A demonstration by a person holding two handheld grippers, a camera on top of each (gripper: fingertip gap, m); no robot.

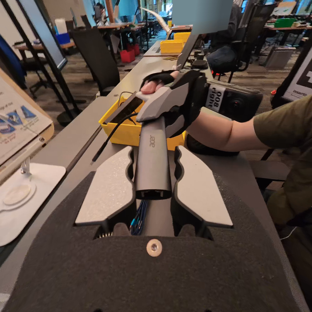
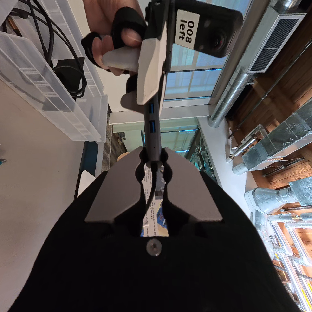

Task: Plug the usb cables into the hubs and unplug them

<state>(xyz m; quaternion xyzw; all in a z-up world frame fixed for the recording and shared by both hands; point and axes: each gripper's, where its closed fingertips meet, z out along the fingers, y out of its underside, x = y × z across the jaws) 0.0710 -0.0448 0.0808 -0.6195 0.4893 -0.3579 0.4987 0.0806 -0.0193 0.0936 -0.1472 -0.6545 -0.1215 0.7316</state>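
A grey USB hub [image 1: 152, 160] is held in the air between both grippers. My left gripper [image 1: 153, 148] is shut on the hub's near end, where a network port faces the camera. My right gripper [image 1: 157, 121] is shut on its far end. In the right wrist view, my right gripper [image 2: 153, 149] clamps the cable end of the hub [image 2: 152, 135], and the left gripper [image 2: 150, 103] grips it beyond two blue ports [image 2: 152, 126]. The hub's black cable [image 1: 114, 131] hangs loose to the left, its plug free. Blue braided cables [image 1: 138, 219] lie below the hub.
A yellow bin [image 1: 121, 133] with a dark device and wires sits on the grey table [image 1: 70, 143] behind the hub. A sign on a white stand [image 1: 25, 185] is at the left. More yellow bins [image 1: 170, 45] stand farther back. A clear plastic crate [image 2: 42, 84] holds black cables. My left and right fingertips are right by each other.
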